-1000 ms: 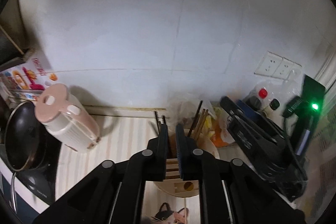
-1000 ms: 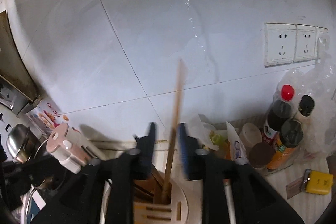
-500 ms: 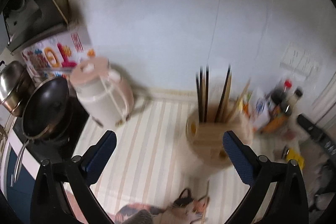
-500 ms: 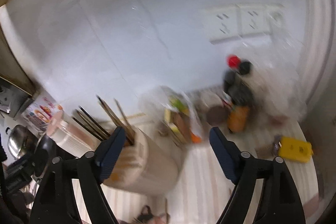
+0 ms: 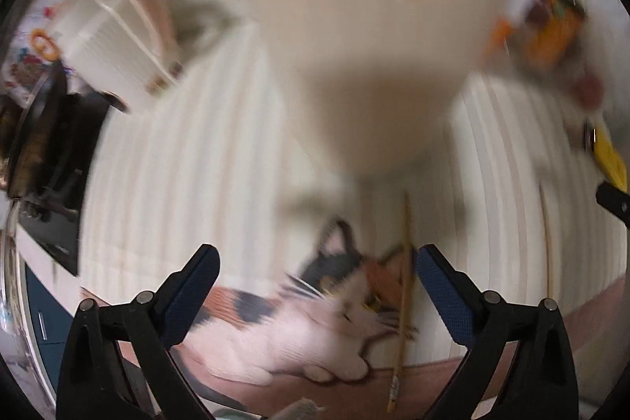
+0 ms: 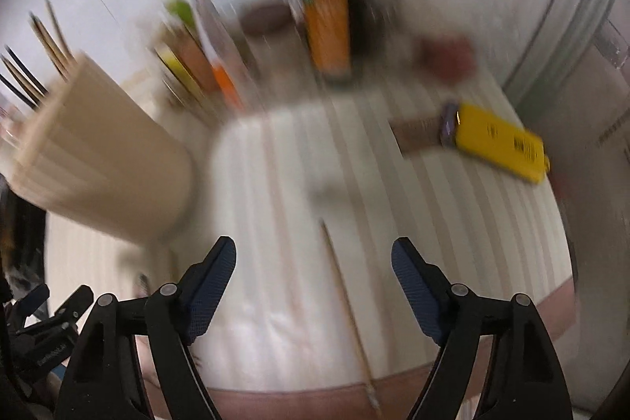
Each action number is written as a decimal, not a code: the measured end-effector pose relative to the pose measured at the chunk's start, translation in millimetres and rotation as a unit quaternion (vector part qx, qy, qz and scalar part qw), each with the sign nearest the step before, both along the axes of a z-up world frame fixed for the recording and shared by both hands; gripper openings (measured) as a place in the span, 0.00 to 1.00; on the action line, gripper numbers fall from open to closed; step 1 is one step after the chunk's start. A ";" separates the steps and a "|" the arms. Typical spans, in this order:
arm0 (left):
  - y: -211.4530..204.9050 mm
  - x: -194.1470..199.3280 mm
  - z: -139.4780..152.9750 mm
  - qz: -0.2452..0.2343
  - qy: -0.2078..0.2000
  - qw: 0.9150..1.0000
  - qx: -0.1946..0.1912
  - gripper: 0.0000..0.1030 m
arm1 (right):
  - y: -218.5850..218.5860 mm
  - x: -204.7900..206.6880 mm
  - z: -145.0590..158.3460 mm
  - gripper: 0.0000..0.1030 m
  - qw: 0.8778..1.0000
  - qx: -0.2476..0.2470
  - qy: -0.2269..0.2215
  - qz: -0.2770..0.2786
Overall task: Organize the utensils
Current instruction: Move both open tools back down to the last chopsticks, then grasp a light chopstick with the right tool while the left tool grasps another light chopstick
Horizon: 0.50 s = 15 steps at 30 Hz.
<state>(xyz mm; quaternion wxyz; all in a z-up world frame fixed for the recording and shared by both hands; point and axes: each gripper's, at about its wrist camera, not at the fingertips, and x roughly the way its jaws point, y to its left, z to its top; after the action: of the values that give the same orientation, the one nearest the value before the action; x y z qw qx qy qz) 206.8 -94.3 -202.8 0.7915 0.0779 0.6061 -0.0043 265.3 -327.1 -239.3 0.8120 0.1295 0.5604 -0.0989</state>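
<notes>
Chopstick (image 6: 346,306) lies on the mat between closing right gripper (image 6: 313,264) jaws — untouched.

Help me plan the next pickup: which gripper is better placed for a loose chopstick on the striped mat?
Likely the right gripper: a chopstick lies lengthwise between its empty, closing jaws. The left gripper has its chopstick off toward one finger.

A beige utensil holder (image 5: 370,38) stands on a cream-striped mat (image 6: 299,152) beside a yellow box (image 6: 500,144).
</notes>
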 end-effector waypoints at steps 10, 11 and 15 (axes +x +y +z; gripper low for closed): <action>-37.7 -14.4 -72.7 -0.029 0.098 0.995 -0.009 0.48 | -14.6 -15.4 -88.5 0.43 0.992 0.016 0.123 0.035; -38.8 -15.1 -74.8 -0.028 0.099 0.995 -0.005 0.42 | -14.4 -16.9 -93.3 0.42 0.991 0.014 0.128 0.038; -36.5 -16.2 -73.0 -0.015 0.092 0.996 -0.009 0.05 | -14.8 -26.8 -107.2 0.36 0.989 0.008 0.140 0.044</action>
<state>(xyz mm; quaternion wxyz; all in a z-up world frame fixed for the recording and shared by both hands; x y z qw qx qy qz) 190.6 -130.8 -275.8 0.7332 0.0798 0.6747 -0.0288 238.6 -341.8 -346.6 0.7280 0.0962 0.6745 -0.0759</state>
